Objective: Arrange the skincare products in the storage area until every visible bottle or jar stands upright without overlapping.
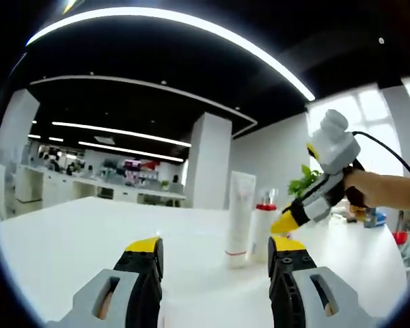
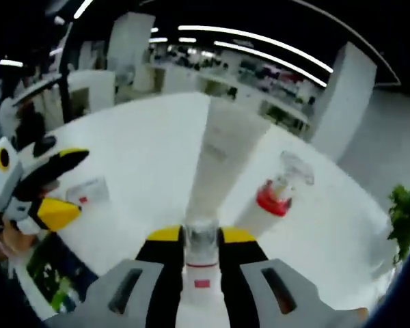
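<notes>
Your white table [image 1: 68, 232] carries everything. On it, in the left gripper view, the tall white tube [image 1: 240, 219] stands upright on its cap, touching or just beside the red-collared pump bottle [image 1: 263, 229]. Your left gripper [image 1: 215, 256] hangs wide open, holding nothing, its jaws well apart in front of the tube. Your right gripper [image 2: 201, 239] has its jaws closed against a small clear-capped white bottle [image 2: 201, 263], just in front of the tube [image 2: 222, 154] and pump bottle [image 2: 273, 201]. A small white box [image 2: 89, 191] lies on the table near your left gripper [image 2: 55, 188].
</notes>
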Demonstrator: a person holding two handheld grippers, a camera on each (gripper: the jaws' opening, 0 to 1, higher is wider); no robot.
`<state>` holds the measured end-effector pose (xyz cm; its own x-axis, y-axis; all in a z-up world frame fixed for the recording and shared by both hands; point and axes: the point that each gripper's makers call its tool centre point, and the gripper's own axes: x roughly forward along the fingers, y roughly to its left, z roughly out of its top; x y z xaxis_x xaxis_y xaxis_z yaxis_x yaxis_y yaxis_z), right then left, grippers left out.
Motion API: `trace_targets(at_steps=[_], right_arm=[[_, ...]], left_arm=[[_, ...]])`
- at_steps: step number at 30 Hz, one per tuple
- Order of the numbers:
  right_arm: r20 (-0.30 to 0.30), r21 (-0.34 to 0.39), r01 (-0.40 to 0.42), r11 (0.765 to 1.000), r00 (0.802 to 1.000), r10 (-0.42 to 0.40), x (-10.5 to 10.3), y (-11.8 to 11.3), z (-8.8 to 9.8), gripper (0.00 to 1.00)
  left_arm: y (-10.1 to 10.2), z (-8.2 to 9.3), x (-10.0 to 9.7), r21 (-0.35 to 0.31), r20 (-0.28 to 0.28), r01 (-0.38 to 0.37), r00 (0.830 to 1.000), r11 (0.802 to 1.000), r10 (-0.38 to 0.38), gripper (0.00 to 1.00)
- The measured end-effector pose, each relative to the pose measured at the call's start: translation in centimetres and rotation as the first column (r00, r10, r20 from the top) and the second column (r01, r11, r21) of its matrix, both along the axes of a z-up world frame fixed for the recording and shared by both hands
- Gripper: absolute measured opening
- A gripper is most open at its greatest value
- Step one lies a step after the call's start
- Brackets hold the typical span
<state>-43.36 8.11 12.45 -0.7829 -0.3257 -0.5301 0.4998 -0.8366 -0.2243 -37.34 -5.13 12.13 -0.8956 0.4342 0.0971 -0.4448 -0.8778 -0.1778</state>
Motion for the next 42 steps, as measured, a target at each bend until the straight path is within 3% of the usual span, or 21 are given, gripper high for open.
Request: trace_targets(at_steps=[4,7,10,12,20,30,42], right_arm=[[-0.109,-0.169,0.13,0.977,0.983,-0.149,-1.6,2.0,1.4,0.18],[-0.161,-0.225,0.15,0.963,0.969,-0.188,-2.0,2.8,1.6,0.18],[-0.201,-0.336,0.181,0.924,0.945,-0.258,-2.1,3.7,2.3,0.18],[-0.214,-0.37,0.199,0.907,0.932,-0.291,-2.2,4.3,2.5,0.18],[-0.299,-0.398,0.228,0.889,0.884,-0.361,-1.9,5.2,2.8,0.18],[-0.28,-0.397,0.241,0.886,0.887,-0.367,-1.7,5.5,1.0,0.18],[-0.321,-0.428,0.222,0.876,0.869,-0.377,-1.5,5.9,1.0,0.2]], left_arm=[[0.2,-0.2,0.0,-0.018,0.001,0.004,1.0,1.0,-0.004,0.64],[0.2,-0.2,-0.1,-0.021,0.0,0.004,1.0,1.0,-0.004,0.64],[0.3,-0.2,-0.1,-0.025,0.001,0.002,1.0,1.0,-0.002,0.64],[0.2,-0.3,-0.2,-0.029,0.002,0.0,1.0,1.0,0.0,0.64],[0.1,-0.3,-0.3,-0.029,0.005,-0.005,1.0,1.0,0.005,0.64],[0.1,-0.3,-0.3,-0.032,0.004,-0.004,1.0,0.999,0.004,0.64],[0.1,-0.2,-0.3,-0.039,-0.001,-0.012,1.0,0.999,0.012,0.63]])
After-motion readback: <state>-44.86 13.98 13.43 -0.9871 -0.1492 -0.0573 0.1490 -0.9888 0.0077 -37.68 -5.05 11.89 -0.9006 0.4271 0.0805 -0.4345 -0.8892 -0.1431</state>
